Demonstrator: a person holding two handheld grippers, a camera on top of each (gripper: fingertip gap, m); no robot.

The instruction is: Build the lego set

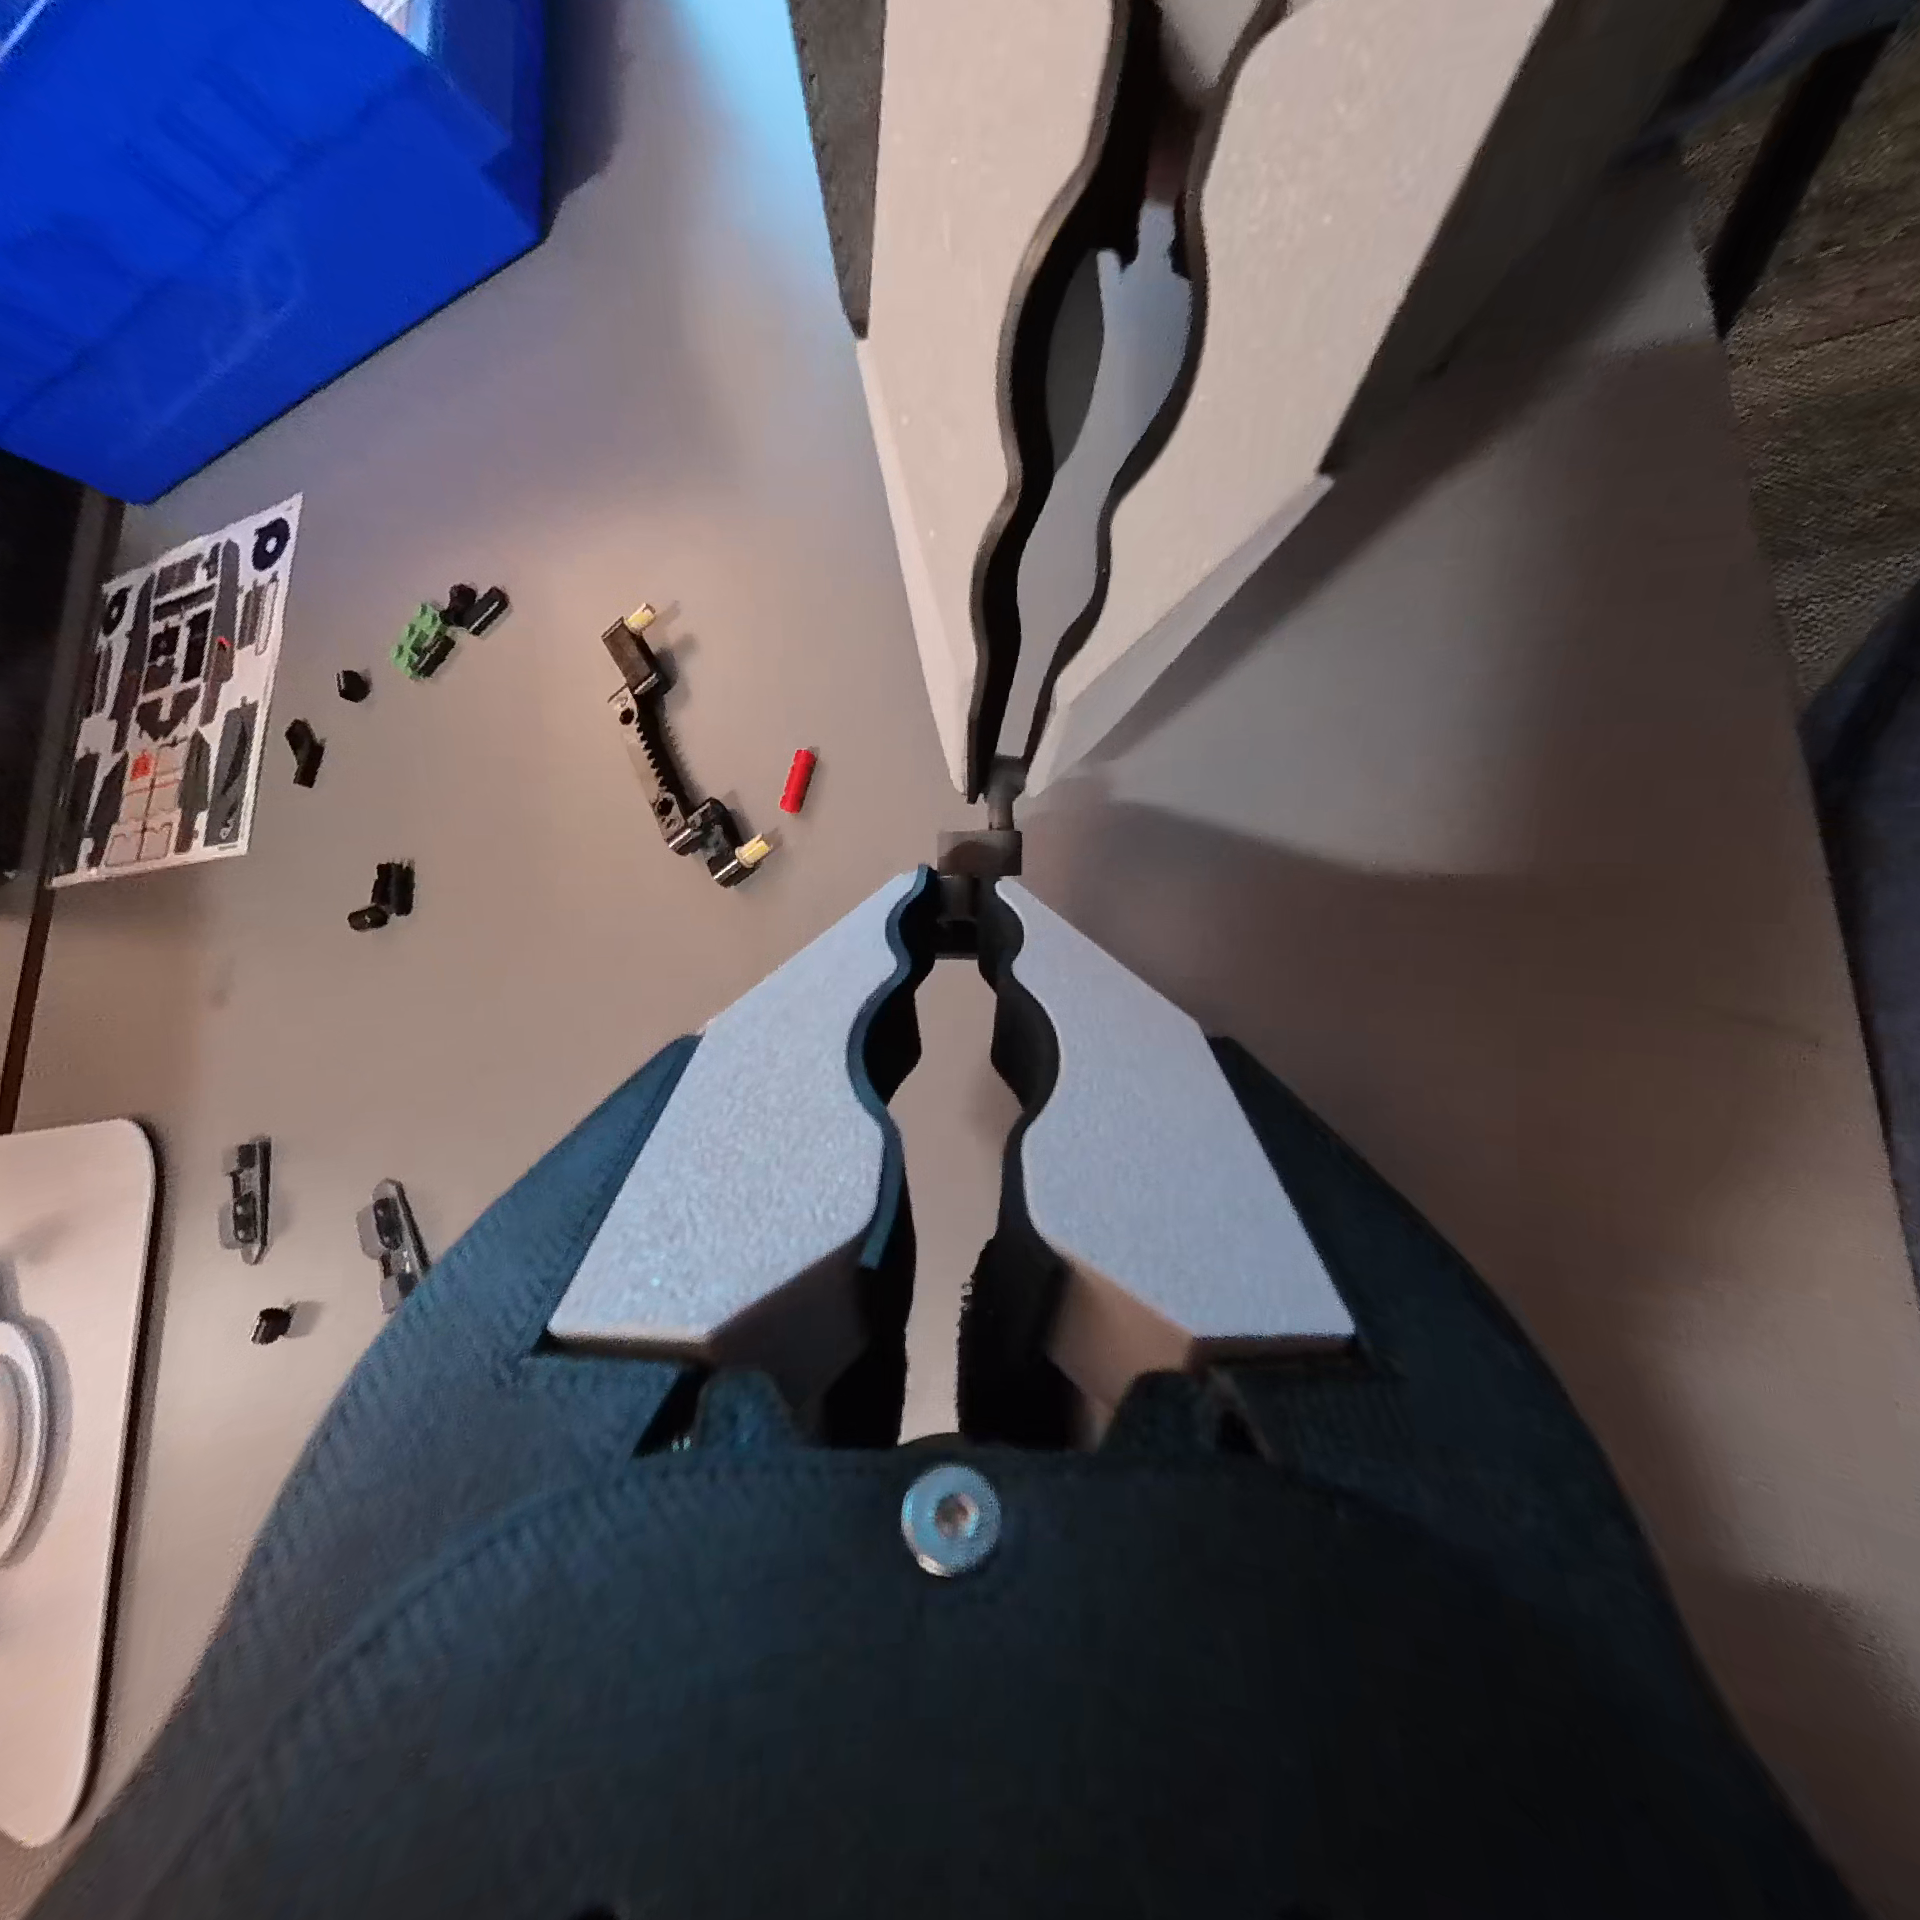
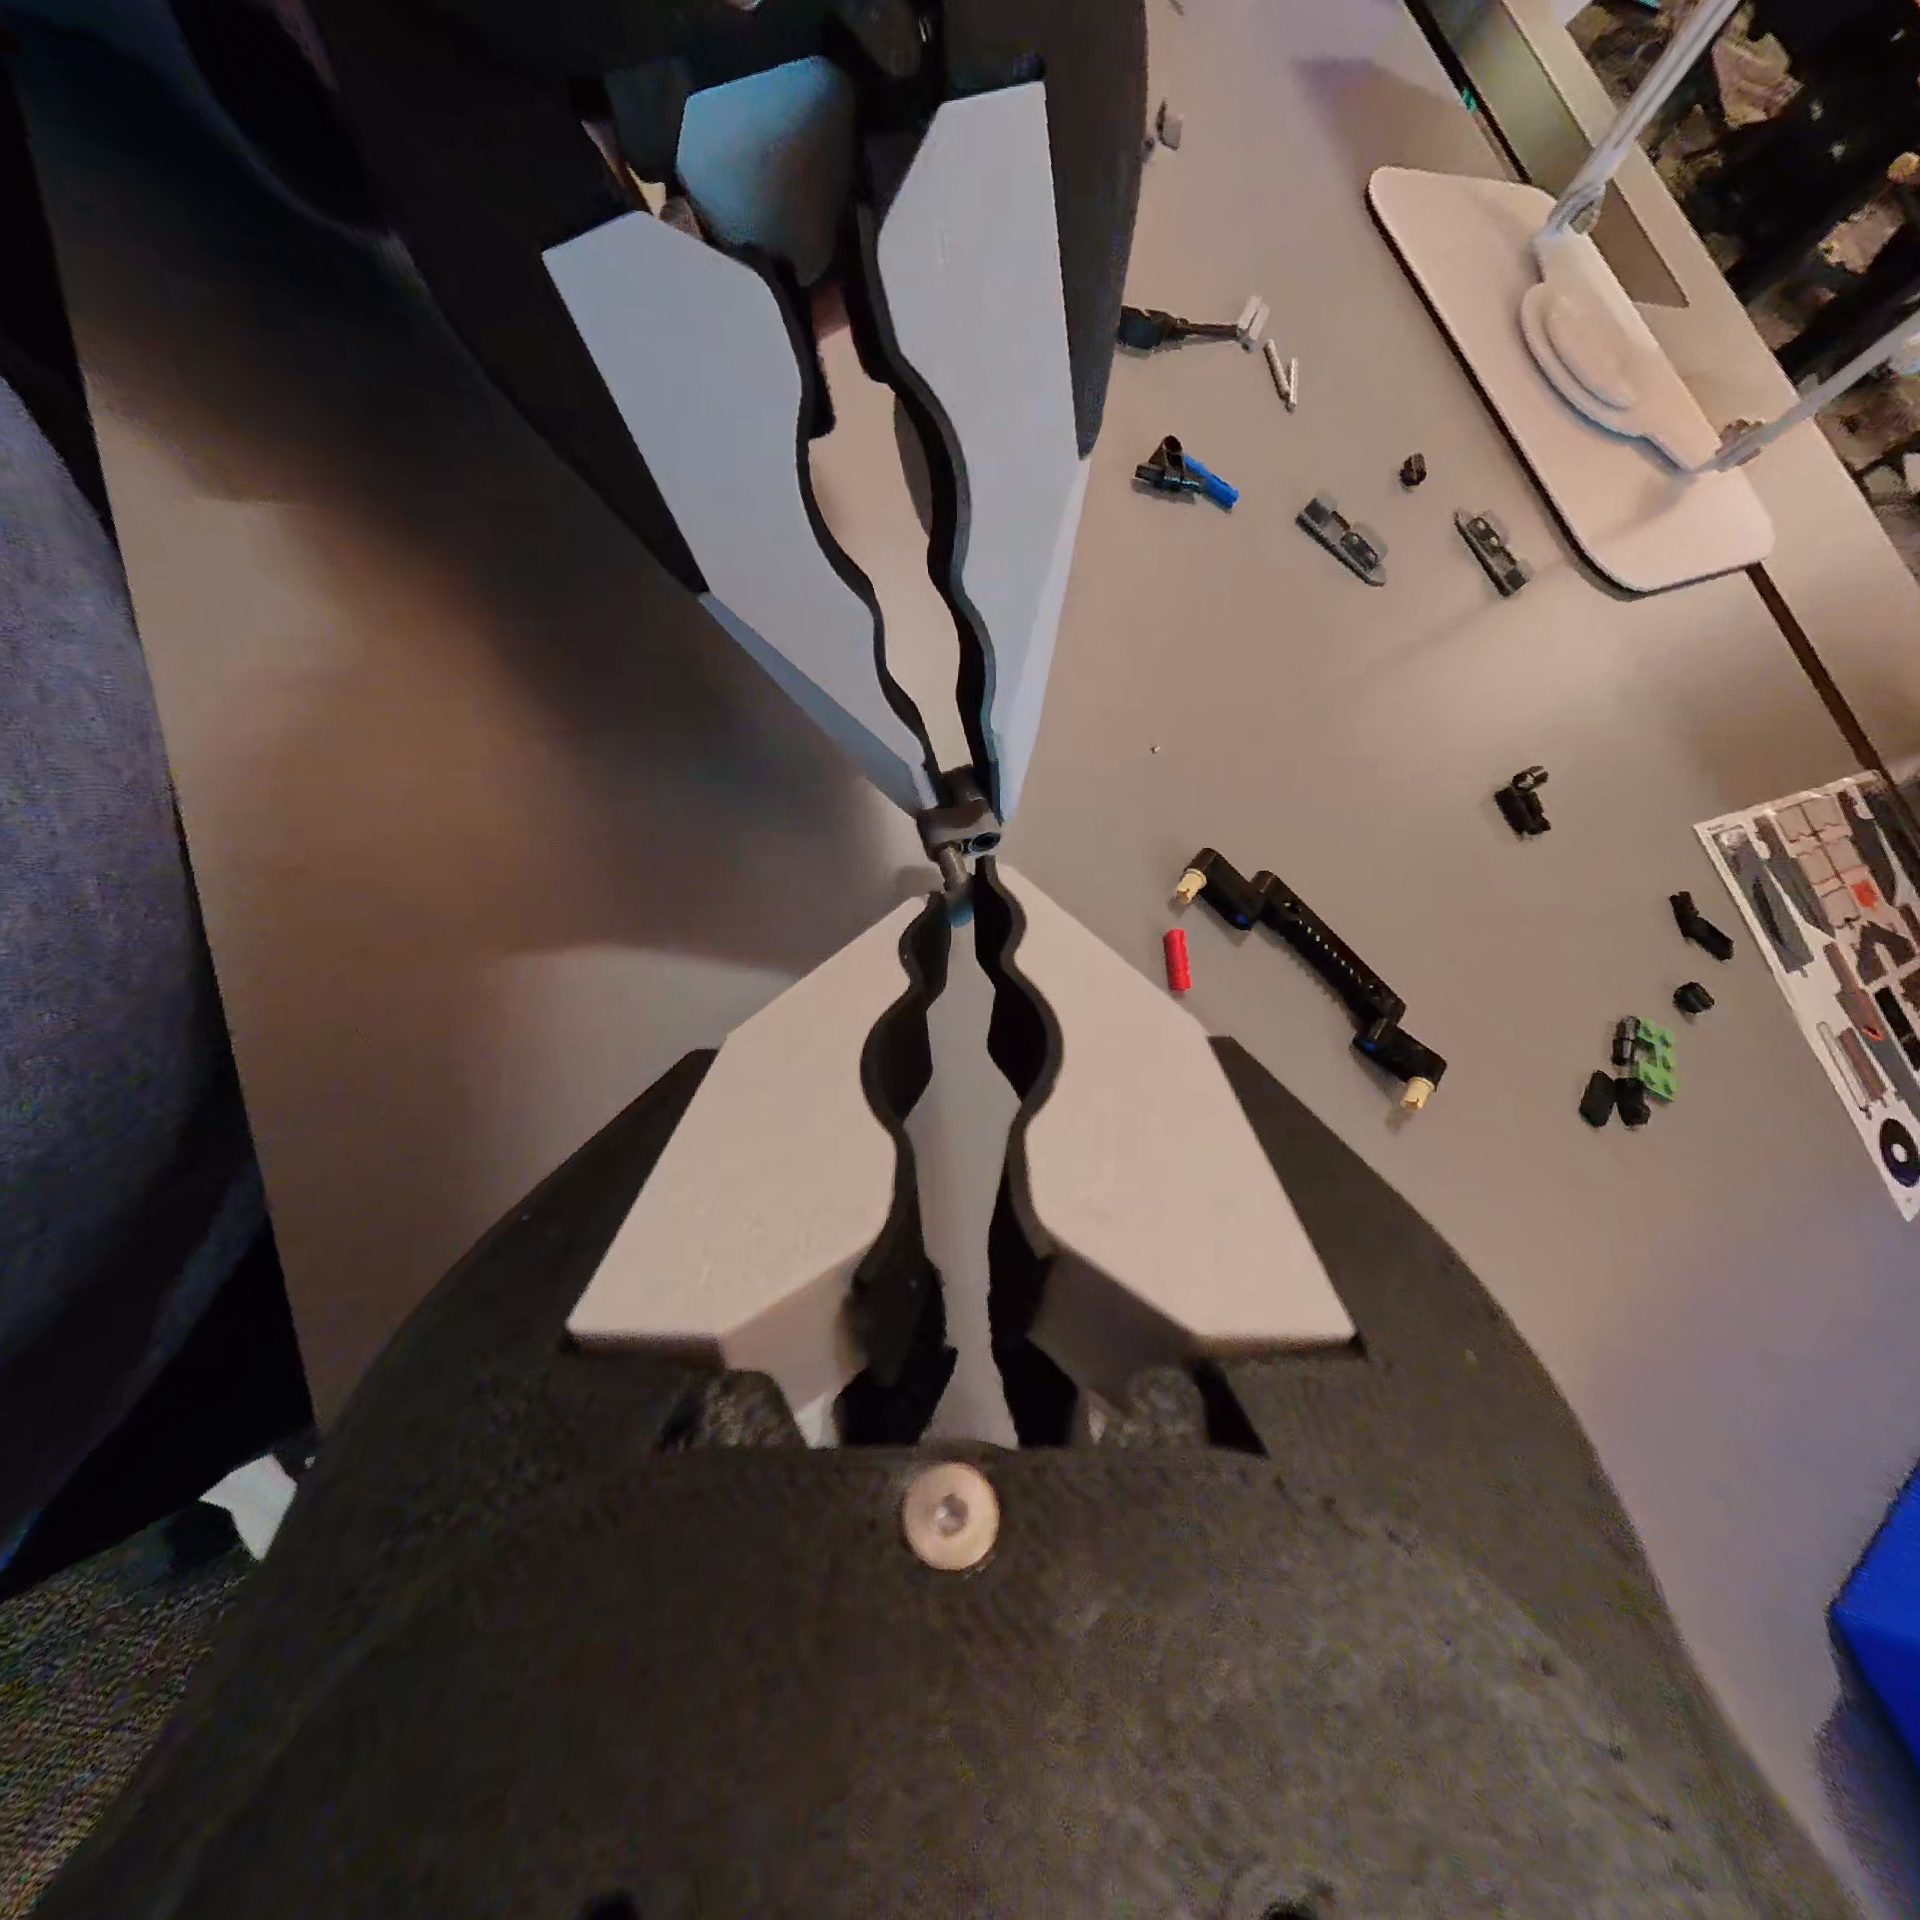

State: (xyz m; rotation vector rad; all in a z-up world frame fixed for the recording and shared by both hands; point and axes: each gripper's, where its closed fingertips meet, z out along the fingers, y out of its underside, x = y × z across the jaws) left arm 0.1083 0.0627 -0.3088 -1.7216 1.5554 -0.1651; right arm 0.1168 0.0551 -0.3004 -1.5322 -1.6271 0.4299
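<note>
Counter: grey counter (image 2: 1351,707), bare near its front edge.
Left hand-held gripper (image 1: 961,902): clamped on small dark grey connector piece (image 1: 977,854).
Right hand-held gripper (image 2: 961,891): clamped on thin grey pin (image 2: 952,868).
Count: one red cylinder (image 2: 1176,957), one black toothed beam (image 2: 1311,977).

tools (image 1: 961,894) 2 | red pin (image 1: 798,779) 1 | sticker sheet (image 1: 177,691) 1 | loose black pieces roughly 10

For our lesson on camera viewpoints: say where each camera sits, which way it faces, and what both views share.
Left wrist view: on the left gripper, looking along its fingers at the held connector, with the right gripper opposite.
Right wrist view: on the right gripper, facing its pin and the left gripper; clothing at the left edge.
Shared: the table, red piece, rack, sticker sheet.
</note>
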